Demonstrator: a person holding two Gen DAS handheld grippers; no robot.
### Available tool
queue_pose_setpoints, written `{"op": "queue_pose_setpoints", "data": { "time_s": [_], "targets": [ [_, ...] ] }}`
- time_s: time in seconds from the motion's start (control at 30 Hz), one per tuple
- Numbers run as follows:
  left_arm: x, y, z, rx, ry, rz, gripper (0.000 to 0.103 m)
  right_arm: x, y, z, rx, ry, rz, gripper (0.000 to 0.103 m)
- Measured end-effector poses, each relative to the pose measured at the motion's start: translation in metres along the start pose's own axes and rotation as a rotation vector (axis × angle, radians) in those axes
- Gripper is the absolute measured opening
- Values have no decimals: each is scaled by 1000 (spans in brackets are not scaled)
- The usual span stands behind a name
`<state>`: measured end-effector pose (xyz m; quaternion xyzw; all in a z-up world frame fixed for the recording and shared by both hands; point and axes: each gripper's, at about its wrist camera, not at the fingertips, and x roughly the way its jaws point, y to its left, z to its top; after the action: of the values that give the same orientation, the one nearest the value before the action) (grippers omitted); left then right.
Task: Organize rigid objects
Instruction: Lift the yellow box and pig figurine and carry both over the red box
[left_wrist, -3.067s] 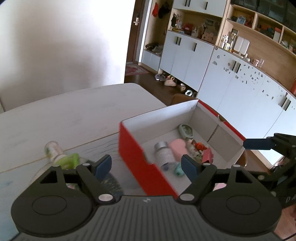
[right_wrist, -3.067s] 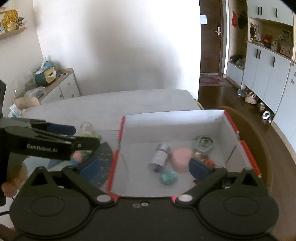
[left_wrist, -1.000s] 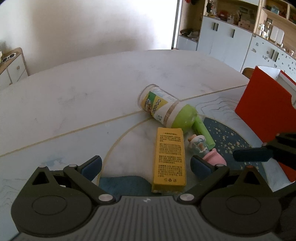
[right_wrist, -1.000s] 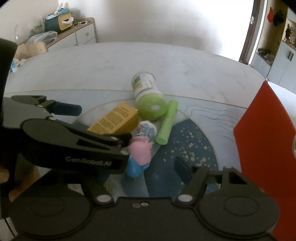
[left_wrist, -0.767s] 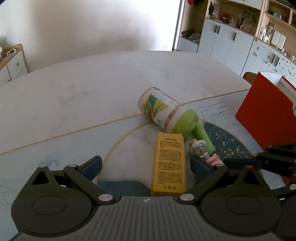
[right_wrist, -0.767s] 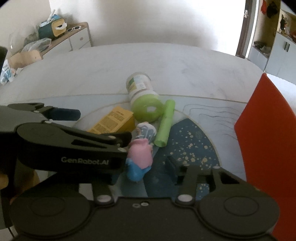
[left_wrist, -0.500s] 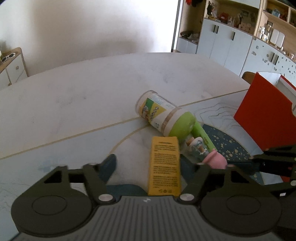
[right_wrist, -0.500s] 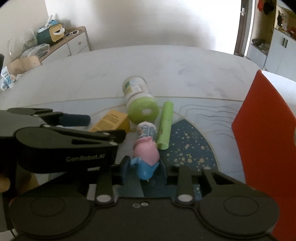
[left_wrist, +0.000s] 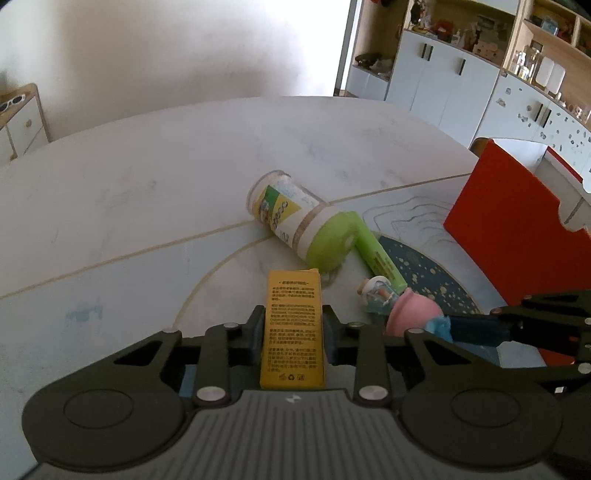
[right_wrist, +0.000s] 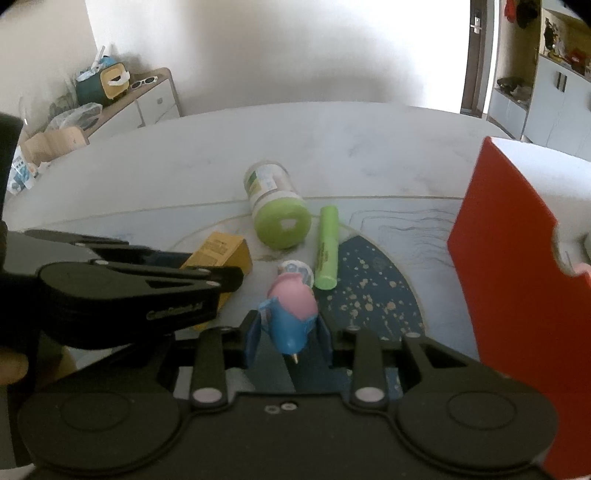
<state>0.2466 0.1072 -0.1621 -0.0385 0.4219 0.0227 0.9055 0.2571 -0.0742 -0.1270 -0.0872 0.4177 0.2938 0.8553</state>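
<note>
In the left wrist view, a flat yellow cardboard box (left_wrist: 293, 328) is clamped between the jaws of the left gripper (left_wrist: 293, 332) above the smooth marbled tabletop (left_wrist: 147, 192); a round green-capped jar (left_wrist: 299, 225) lies beyond. In the right wrist view, a glossy pink-and-blue plastic toy (right_wrist: 291, 314) is held in the right gripper (right_wrist: 290, 332), with bare tabletop before the red box wall (right_wrist: 517, 280).

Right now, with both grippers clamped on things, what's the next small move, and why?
Probably lift both straight up. The left gripper is shut on the yellow cardboard box, the right gripper on the pink-and-blue toy figure; the red open box waits right.
</note>
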Motion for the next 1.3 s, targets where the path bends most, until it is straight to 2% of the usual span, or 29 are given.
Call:
{"op": "queue_pose_setpoints", "data": {
  "time_s": [0.5,0.7,1.03,1.3],
  "targets": [
    [-31,-22,-16,14,12,12,30,-50,-23,-20,32,-60,31,30],
    [-52,-36,-14,-21,9,11,30,-86,-41,-20,55,-96,69,30],
    [-94,-81,14,-22,-20,-17,30,-151,-92,-4,99,-194,117,30],
    [-103,-135,44,-4,-64,-55,30,-185,-140,9,125,-281,141,30]
  ]
}}
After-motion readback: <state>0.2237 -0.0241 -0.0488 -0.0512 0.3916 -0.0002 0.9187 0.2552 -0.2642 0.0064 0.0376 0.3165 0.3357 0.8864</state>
